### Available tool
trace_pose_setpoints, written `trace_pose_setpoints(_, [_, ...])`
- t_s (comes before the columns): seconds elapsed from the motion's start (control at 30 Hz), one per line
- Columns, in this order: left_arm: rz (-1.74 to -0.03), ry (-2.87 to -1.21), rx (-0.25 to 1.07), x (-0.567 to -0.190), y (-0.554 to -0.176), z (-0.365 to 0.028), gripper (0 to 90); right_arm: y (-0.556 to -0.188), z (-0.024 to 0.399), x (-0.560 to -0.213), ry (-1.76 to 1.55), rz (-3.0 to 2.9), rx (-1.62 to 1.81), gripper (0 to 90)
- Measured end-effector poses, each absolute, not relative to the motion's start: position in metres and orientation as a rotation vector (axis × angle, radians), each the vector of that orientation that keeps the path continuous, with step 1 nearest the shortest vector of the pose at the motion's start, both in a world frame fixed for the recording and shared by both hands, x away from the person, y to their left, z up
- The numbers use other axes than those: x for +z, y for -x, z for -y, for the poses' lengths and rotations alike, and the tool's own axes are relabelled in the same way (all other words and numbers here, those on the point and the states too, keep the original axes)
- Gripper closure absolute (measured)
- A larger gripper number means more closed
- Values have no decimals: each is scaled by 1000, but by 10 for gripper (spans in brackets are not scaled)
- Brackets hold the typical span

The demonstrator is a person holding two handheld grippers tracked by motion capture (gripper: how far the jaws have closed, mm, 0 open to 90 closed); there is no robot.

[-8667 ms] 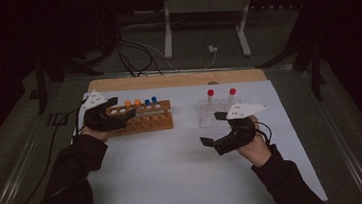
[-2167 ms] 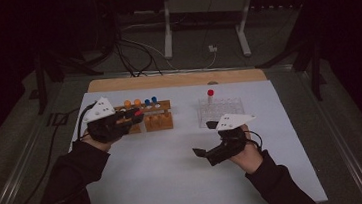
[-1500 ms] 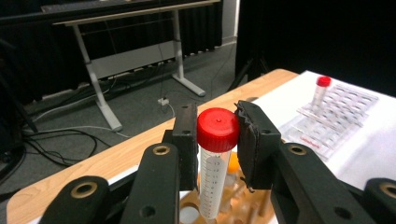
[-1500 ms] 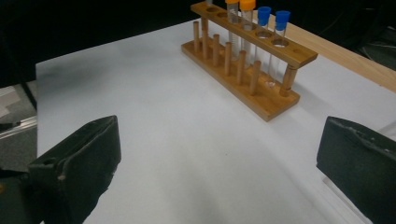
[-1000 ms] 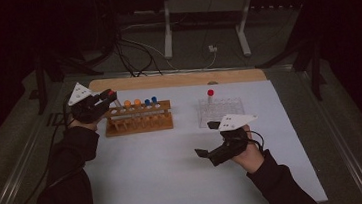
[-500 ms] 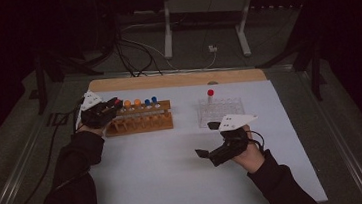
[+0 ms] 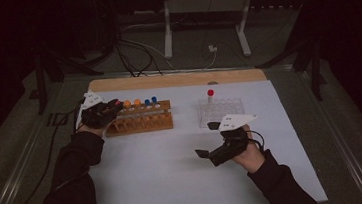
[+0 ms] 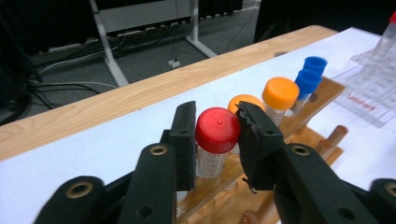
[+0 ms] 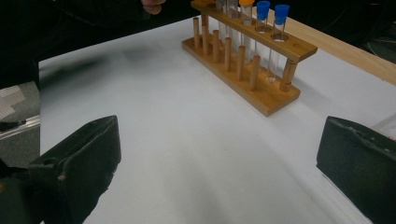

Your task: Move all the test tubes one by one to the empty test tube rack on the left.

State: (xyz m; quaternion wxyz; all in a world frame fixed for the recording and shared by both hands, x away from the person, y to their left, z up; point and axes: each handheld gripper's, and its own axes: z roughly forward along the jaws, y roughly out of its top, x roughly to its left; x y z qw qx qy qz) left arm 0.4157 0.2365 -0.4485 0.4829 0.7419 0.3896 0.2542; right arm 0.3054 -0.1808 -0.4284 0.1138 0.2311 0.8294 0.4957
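Red-capped tube point(image 8: 215, 140) stands upright in the wooden rack point(image 7: 140, 122), at the rack's 9 o'clock end in the high view, first in a row with two orange-capped tubes point(image 8: 279, 95) and two blue-capped tubes point(image 8: 308, 77) behind it. Left gripper point(image 8: 215, 135) brackets the red cap, one black jaw on each side; the jaws have just been opening, the cap between them, and whether the pads are pressing on it or have let go I cannot tell. Rack sits on the white mat point(image 7: 176, 173), toward 10 o'clock from the mat's centre. Clear plastic rack point(image 7: 220, 111) lies at 1 o'clock with one red-capped tube point(image 7: 210, 95) in it. Right gripper point(image 7: 212, 140) hovers over the mat at 4 o'clock, jaws spread wide, nothing between them.
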Motion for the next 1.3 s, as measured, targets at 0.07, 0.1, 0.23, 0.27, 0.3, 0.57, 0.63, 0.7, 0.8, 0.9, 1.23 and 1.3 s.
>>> trace_pose_setpoints(0.07, [-953, -1804, 606, -445, -413, -238, 579, -306, 182, -427, -682, -2427, 1460, 0])
trace_pose_setpoints(0.1, [-948, -1799, 611, -443, -411, -239, 573, -306, 183, -427, -684, -2424, 1464, 0])
trace_pose_setpoints(0.23, [-938, -1779, 583, -434, -402, -240, 419, -307, 186, -424, -689, -2410, 1466, 0])
trace_pose_setpoints(0.27, [-936, -1777, 575, -432, -399, -240, 363, -308, 187, -422, -691, -2404, 1466, 0])
trace_pose_setpoints(0.3, [-934, -1778, 571, -431, -396, -239, 327, -308, 188, -421, -698, -2397, 1472, 0])
trace_pose_setpoints(0.57, [-851, -1764, 478, -421, -369, -231, 49, -324, 203, -410, -756, -2322, 1495, 0])
trace_pose_setpoints(0.63, [-827, -1757, 465, -420, -361, -228, 23, -330, 207, -408, -779, -2300, 1487, 0])
trace_pose_setpoints(0.7, [-818, -1749, 457, -419, -354, -225, 17, -336, 210, -407, -797, -2280, 1473, 0])
trace_pose_setpoints(0.8, [-805, -1756, 439, -420, -345, -221, 15, -349, 216, -410, -836, -2237, 1469, 0])
trace_pose_setpoints(0.9, [-781, -1763, 425, -424, -337, -216, 15, -365, 221, -414, -908, -2200, 1435, 0])
trace_pose_setpoints(1.23, [-733, -1801, 399, -441, -318, -202, 15, -402, 221, -438, -1059, -2180, 1275, 173])
trace_pose_setpoints(1.3, [-723, -1810, 385, -442, -316, -200, 15, -408, 220, -443, -1085, -2170, 1243, 243])
